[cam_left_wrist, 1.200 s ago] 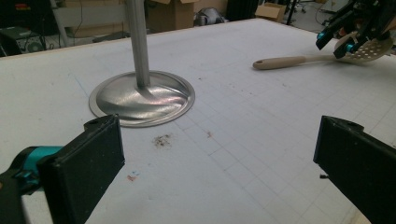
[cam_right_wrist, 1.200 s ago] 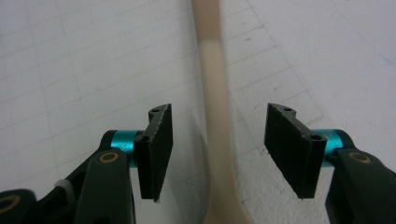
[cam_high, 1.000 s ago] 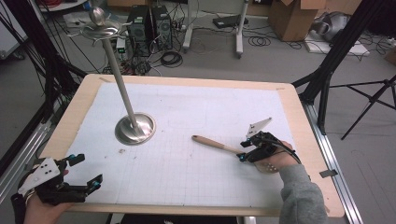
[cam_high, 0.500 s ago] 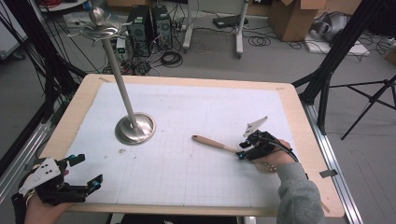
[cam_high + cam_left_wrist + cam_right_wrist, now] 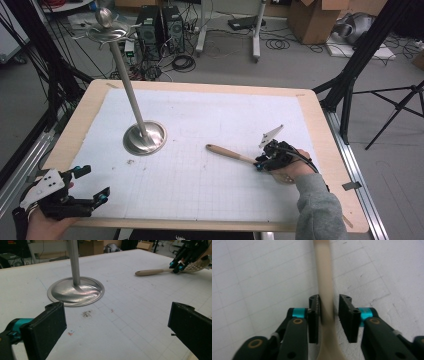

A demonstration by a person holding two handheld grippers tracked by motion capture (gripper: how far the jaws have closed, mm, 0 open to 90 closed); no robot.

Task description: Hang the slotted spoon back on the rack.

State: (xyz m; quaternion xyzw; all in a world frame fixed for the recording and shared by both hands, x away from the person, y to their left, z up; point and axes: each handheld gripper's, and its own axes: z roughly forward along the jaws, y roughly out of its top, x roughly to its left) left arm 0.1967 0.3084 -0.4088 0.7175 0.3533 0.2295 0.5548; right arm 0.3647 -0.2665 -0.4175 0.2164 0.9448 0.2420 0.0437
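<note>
over the mat's right side, the right gripper (image 5: 329,312) has just been closing around the spatula handle (image 5: 325,277) — one pad touches, a sliver remains; left gripper (image 5: 117,327) wide, idle.

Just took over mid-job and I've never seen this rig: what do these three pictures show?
There is no robot: a person holds a two-jaw tool in each hand. One picture looks down on the table from above; the other two come from cameras riding on the tools. On the white mat are a metal stand and a beige-handled spatula. The left tool is open and empty. The right tool has just been closing its jaws around the spatula's handle; a small gap shows beside one pad.
</note>
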